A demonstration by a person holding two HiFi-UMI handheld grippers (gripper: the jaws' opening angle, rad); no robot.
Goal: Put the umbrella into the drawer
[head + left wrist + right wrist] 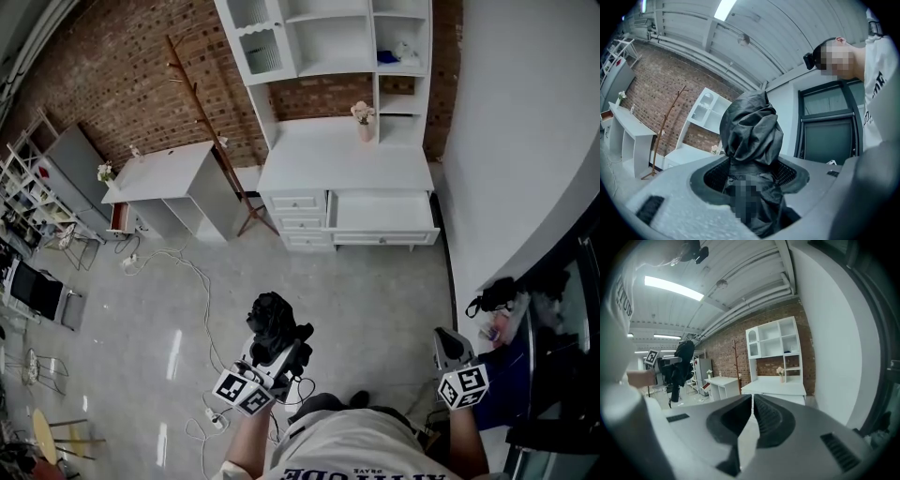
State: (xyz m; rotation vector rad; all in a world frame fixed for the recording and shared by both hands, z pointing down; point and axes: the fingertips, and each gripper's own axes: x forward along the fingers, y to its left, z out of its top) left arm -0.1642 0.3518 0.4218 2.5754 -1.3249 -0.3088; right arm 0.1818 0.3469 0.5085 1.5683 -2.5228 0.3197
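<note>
A black folded umbrella [273, 322] stands up between the jaws of my left gripper [278, 351], which is shut on its lower part. In the left gripper view the umbrella [751, 133] fills the gap of the left gripper [751, 177] and hides what lies ahead. The white desk's wide drawer [384, 238] stands pulled open across the floor, with nothing showing inside it. My right gripper [450, 348] hangs low at the right. Its jaws [753, 400] are shut with nothing between them and point toward the desk [774, 387]. The umbrella [683, 358] shows at the left of that view.
The desk carries a white hutch [328, 37] and a vase of flowers [363, 120]. A wooden coat rack [202, 112] and a smaller white desk [161, 176] stand to its left. Cables [187, 272] trail on the floor. A black bag [491, 295] lies by the right wall.
</note>
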